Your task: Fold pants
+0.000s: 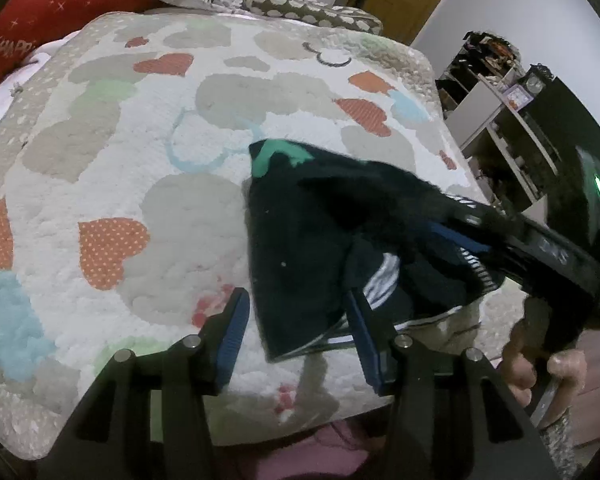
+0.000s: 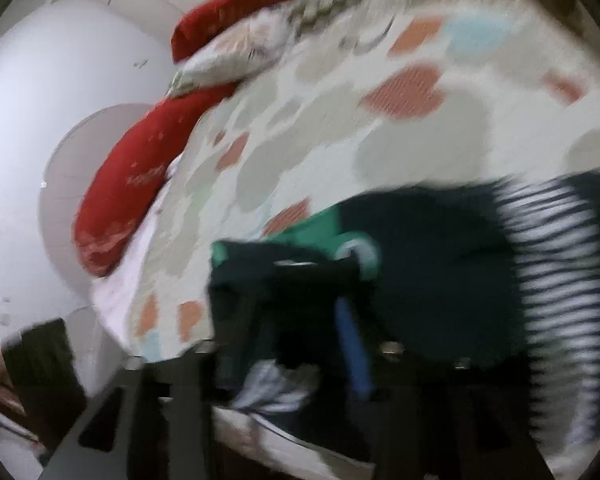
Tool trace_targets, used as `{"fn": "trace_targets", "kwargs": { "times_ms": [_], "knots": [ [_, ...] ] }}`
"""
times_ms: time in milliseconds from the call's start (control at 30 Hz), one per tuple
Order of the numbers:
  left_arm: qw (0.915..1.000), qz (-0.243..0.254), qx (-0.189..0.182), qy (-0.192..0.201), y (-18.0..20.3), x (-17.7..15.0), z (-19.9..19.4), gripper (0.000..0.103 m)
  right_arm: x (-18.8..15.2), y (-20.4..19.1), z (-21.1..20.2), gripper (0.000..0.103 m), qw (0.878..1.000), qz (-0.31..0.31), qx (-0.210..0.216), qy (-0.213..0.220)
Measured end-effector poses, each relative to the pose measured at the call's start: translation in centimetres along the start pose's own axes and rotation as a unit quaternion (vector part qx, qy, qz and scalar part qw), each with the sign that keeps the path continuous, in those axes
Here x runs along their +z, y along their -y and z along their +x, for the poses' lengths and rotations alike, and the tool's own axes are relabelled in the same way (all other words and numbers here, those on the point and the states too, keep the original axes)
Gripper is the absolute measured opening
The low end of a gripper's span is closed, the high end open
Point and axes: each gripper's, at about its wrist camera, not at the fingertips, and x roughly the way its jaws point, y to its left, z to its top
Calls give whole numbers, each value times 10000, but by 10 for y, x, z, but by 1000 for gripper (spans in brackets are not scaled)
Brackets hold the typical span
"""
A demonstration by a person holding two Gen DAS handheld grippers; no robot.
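Observation:
The dark navy pants (image 1: 300,236) with green print and a striped waistband lie bunched on the bed's quilt (image 1: 140,160), near its front right corner. My left gripper (image 1: 296,332) is open, its blue pads (image 1: 232,340) either side of the pants' near edge. My right gripper (image 1: 460,232) reaches in from the right and is shut on the pants' cloth, lifting it. In the blurred right wrist view the pants (image 2: 440,264) fill the lower right, draped over my right gripper (image 2: 300,320); one blue pad (image 2: 354,344) shows.
Red pillows (image 1: 52,16) and patterned pillows (image 1: 308,8) lie at the head of the bed. Shelves (image 1: 500,120) with clutter stand to the right of the bed. The bed's front edge (image 1: 260,420) is just below my left gripper.

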Motion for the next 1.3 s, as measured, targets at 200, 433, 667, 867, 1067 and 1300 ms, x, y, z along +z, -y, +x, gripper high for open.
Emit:
{"fn": "trace_targets", "kwargs": {
  "times_ms": [200,433,667,867,1067,1300],
  "knots": [
    [9988,490,-95,21,38,13,-8,58,-23,63,-101,65,9880,598,-544,1317],
    [9917,1206,-296,-346,112,48,27,68,-49,135,-145,68,9677,1631,-728,1780],
    [9742,1973,-590,-926,204,86,100,71,-52,146,-116,68,9747,1575,-609,1467],
    [9585,2296,-699,-1541,251,94,170,74,-45,140,-98,68,9769,1193,-736,1613],
    [9528,2389,-781,-1700,260,89,186,46,-39,142,-97,36,9775,997,-514,1784],
    [9736,1611,-1283,-980,193,116,108,37,-18,98,-98,32,9848,446,-117,1676]
  ]
}}
